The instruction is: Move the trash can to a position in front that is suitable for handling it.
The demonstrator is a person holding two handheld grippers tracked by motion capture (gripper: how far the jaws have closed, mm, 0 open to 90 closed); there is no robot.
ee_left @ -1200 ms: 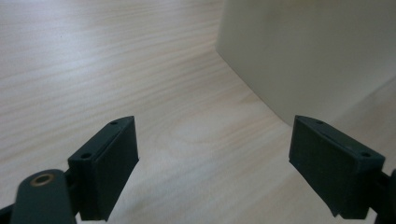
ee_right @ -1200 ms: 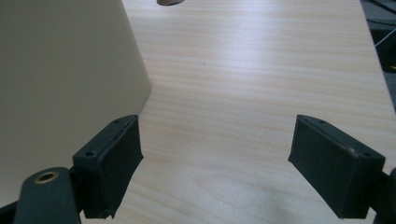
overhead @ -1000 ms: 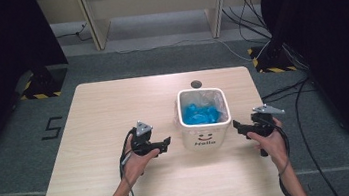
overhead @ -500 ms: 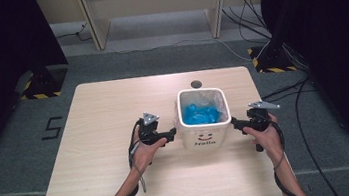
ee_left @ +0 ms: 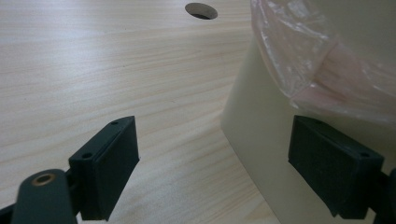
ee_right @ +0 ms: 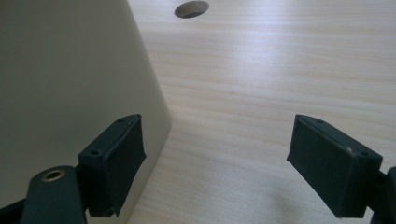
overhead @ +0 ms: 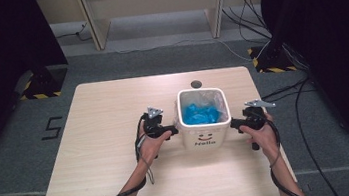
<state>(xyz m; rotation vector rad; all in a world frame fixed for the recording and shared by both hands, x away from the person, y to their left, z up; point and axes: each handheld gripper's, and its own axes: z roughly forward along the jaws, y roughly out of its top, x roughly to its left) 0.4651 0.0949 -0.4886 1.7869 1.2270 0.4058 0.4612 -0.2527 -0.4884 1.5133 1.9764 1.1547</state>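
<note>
Both grippers open, empty. White bin [overhead: 205, 124] stands upright between them: to the right of left gripper [overhead: 172, 130], left of right gripper [overhead: 232, 124]; both equally near.

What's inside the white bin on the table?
The bin has a clear plastic liner folded over its rim, with crumpled blue material lying inside. Whatever is beneath the blue stuff, and the bin's bottom, is covered.
</note>
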